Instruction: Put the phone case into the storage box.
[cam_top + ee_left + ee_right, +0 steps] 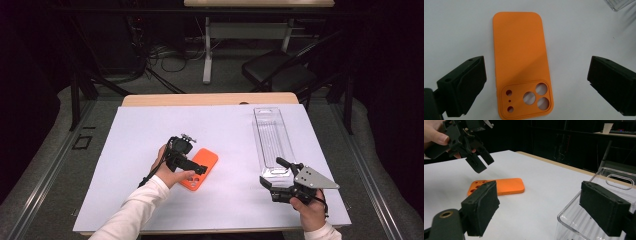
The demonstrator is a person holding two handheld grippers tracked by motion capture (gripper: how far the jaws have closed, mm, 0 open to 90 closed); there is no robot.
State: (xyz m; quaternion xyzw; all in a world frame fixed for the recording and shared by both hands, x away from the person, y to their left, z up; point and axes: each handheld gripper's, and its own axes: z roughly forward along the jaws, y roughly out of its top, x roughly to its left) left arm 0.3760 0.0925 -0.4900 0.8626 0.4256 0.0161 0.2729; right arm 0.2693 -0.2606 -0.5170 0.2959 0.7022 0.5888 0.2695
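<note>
An orange phone case point(201, 169) lies flat on the white mat, back up, its camera holes toward the person. My left gripper point(196, 169) hovers just above it, open. In the left gripper view the case point(520, 57) lies between the wide-apart jaws of that gripper point(536, 65), and neither pad touches it. My right gripper point(272, 171) stands open at the near end of a long clear plastic tray point(272, 135). In the right gripper view its own jaws point(539, 195) frame the tray's near corner point(579, 215). The case point(504, 186) and the left gripper point(480, 162) show farther off.
The white mat point(150, 130) covers most of a wooden table point(210, 99). Behind the table stand a dark folding chair point(280, 70) and the leg of another desk point(206, 50), with cables on the floor. The mat's right edge runs close to the right hand.
</note>
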